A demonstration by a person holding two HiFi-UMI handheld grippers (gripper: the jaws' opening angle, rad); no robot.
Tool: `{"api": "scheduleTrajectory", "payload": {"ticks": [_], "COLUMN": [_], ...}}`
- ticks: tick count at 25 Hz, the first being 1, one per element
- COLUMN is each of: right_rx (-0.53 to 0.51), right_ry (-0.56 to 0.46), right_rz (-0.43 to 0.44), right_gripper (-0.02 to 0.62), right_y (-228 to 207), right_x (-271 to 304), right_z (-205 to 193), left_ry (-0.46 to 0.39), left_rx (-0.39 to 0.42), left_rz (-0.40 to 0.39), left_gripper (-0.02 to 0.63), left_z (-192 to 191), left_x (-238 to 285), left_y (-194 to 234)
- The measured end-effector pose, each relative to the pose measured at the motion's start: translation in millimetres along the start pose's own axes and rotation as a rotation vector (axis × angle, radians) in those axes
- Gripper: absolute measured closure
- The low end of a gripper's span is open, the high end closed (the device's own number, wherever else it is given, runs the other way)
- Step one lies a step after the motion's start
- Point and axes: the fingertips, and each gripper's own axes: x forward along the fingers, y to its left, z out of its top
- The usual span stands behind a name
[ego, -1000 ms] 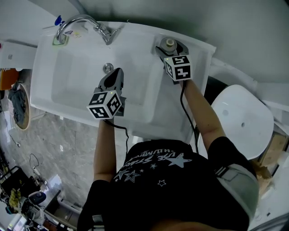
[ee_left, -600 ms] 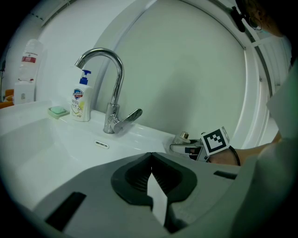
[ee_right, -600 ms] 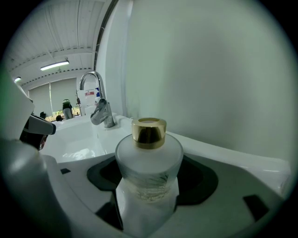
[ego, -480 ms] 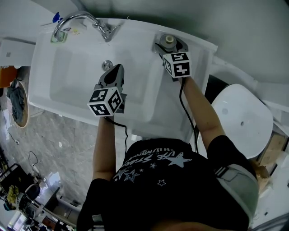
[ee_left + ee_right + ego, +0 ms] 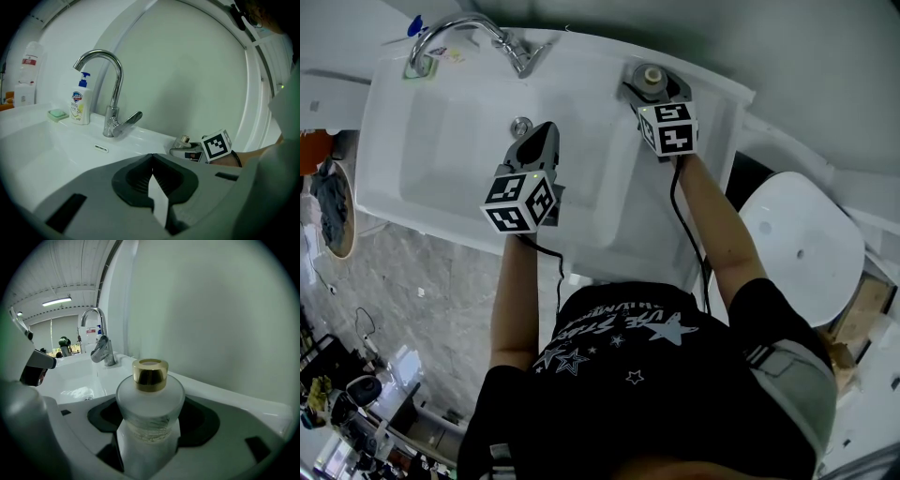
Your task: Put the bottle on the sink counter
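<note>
Right gripper view: its jaws clamp bottle (image 5: 150, 399) at back counter (image 5: 229, 397) edge; left gripper's (image 5: 151, 165) jaws together

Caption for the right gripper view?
Right gripper holds a frosted, gold-capped bottle at the sink counter, faucet beyond.

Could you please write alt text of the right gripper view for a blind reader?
The right gripper is shut on an upright frosted glass bottle with a gold cap, at the white sink counter; a chrome tap stands further back, left.

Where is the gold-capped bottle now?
Head view: the bottle is in the right tool, at the counter's far right corner, right of the faucet.
</note>
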Motion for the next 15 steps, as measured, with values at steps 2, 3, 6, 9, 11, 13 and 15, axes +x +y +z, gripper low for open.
{"api": "scheduleTrajectory", "payload": {"ticks": [2, 3, 6, 9, 11, 13, 15], "right_rx": [-0.006, -0.009, -0.013, -0.004, 0.010, 0.023, 0.030], "right_ry": [0.000, 0.001, 0.003, 0.008, 0.017, 0.023, 0.023], "right_rz": [-0.002, -0.003, -0.007, -0.016, -0.020, -0.028, -0.042], "right_gripper": [0.276, 0.278, 0.278, 0.278, 0.277, 0.272, 0.270], "right_y": [0, 1, 1, 1, 2, 3, 4], "right_x": [0, 0, 0, -1, -2, -5, -11], "right_z": [0, 0, 0, -2, -5, -9, -11], "left_ry": [-0.001, -0.002, -0.008, -0.015, -0.019, -0.025, -0.033], "left_rx": [-0.002, -0.003, -0.008, -0.011, -0.010, -0.009, -0.007], "left_rz": [-0.004, -0.006, -0.008, -0.010, -0.011, -0.011, -0.011], "left_gripper": [0.597, 0.597, 0.597, 0.597, 0.597, 0.597, 0.597], "left_z": [0, 0, -1, -1, -2, -2, -2], "left_x": [-1, -1, -4, -8, -11, -16, -22], "left_y": [-1, -1, -2, -2, -2, -2, -2]}}
